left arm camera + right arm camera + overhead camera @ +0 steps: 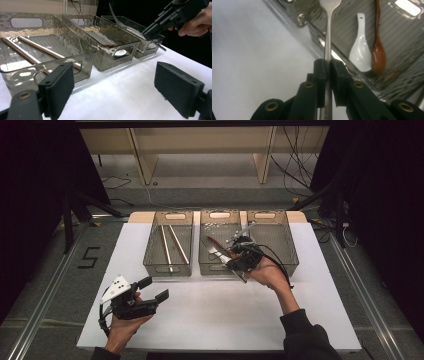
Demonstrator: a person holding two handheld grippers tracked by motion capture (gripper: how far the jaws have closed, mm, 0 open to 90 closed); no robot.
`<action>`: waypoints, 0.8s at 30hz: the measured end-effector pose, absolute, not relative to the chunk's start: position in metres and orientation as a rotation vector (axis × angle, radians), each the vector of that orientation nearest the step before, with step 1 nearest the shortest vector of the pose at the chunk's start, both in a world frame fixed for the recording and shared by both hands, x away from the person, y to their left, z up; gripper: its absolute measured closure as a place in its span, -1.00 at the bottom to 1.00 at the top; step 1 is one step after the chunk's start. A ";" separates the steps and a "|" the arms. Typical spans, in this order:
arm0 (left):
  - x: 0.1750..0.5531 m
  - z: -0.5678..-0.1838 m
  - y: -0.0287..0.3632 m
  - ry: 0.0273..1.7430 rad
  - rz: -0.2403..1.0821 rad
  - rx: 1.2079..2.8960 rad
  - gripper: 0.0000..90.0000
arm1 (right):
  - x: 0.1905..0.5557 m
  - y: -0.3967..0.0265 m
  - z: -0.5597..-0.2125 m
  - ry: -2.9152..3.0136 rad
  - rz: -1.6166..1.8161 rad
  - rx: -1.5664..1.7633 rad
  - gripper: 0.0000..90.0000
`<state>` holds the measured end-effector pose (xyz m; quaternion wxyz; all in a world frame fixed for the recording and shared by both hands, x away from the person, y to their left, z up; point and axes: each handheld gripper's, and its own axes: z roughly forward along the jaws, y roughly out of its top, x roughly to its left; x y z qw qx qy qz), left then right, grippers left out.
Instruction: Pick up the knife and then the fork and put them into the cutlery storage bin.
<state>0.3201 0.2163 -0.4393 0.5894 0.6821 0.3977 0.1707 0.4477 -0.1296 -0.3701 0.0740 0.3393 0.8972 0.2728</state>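
1 metal fork [327,32] sits clamped in the right gripper [327,65]; left gripper [113,87] gapes open.

Silver metal utensil [328,37], white spoon [360,53], glossy brown spoon [378,53] (smoky rippled bins [168,251]), white table [220,310]

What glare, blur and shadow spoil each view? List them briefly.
High view: dim, black surroundings, bright table. Left gripper view: glare ripples on the clear bins' walls; the left gripper's near pads look soft. Right gripper view: the right gripper is sharp on the metal utensil; the white spoon and brown spoon look slightly soft.
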 end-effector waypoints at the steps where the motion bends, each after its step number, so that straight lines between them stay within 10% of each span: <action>1: 0.320 -0.439 0.216 0.926 0.398 1.588 -0.65 | 0.449 -0.132 -0.369 2.688 0.818 1.031 0.85; 24: 0.320 -0.440 0.216 0.924 0.395 1.592 -0.65 | 0.466 -0.171 -0.357 2.583 0.852 1.151 0.85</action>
